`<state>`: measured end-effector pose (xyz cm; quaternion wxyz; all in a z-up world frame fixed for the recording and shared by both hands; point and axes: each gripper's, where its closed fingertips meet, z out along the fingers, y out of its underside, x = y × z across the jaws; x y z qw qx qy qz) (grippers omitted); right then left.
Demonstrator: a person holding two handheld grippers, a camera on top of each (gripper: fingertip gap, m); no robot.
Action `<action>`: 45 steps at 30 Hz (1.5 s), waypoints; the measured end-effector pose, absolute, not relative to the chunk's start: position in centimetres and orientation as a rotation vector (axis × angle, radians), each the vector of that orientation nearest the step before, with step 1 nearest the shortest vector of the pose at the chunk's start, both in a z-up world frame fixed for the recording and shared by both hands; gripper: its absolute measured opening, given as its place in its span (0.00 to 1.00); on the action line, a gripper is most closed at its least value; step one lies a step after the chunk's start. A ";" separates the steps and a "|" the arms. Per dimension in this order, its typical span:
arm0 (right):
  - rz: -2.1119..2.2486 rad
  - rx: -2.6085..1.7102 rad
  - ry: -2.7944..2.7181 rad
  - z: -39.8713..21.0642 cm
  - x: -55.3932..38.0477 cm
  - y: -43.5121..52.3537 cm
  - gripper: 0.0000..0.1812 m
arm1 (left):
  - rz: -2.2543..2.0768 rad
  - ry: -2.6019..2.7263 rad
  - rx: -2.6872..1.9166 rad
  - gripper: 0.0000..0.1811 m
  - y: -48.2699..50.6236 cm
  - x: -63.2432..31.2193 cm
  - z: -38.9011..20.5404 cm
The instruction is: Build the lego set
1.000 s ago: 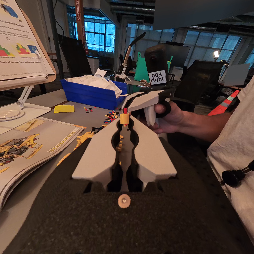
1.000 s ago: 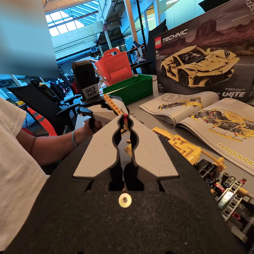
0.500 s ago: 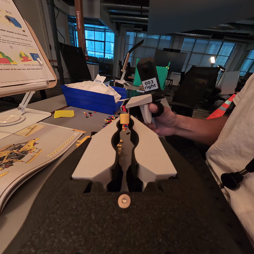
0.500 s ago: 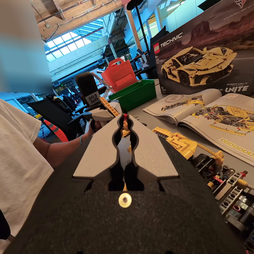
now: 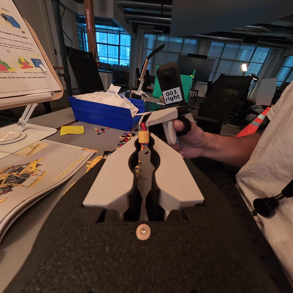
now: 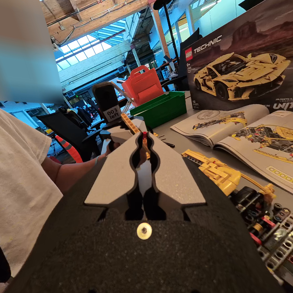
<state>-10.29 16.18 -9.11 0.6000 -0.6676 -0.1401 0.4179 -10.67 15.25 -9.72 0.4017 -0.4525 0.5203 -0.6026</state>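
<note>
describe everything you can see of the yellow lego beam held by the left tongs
The yellow beam is a long, thin plastic strip with a row of round holes along it. The left tongs pinch it near its lower end, so it sticks up at a slant, clear of the table. The red pin in the right tongs is right at it.

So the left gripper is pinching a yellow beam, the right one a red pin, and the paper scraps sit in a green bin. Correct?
Not quite: in the left wrist view the paper scraps sit in a blue bin. The rest holds: the left gripper pinches a yellow beam, and the right gripper pinches a red pin.
</note>
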 end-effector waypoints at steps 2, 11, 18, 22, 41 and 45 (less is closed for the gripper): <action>0.973 -1.548 -0.340 -9.1 -10.8 16.3 0.01 | -1.523 1.314 -1.144 0.04 15.3 -10.7 -9.7; 0.952 -1.555 -0.354 -9.5 -11.1 16.5 0.01 | -1.503 1.327 -1.165 0.04 15.4 -10.5 -10.1; 0.912 -1.531 -0.391 -9.6 -11.0 16.2 0.01 | -1.542 1.325 -1.172 0.04 15.2 -10.5 -10.1; 0.907 -1.489 -0.424 -9.1 -11.1 16.0 0.01 | -1.603 1.304 -1.165 0.04 15.0 -10.6 -9.7; 0.991 -1.479 -0.440 -8.5 -11.6 15.7 0.01 | -1.739 1.269 -1.153 0.04 14.6 -11.0 -9.0; 0.966 -1.502 -0.448 -8.6 -11.7 16.0 0.01 | -1.792 1.242 -1.161 0.04 14.8 -11.1 -9.0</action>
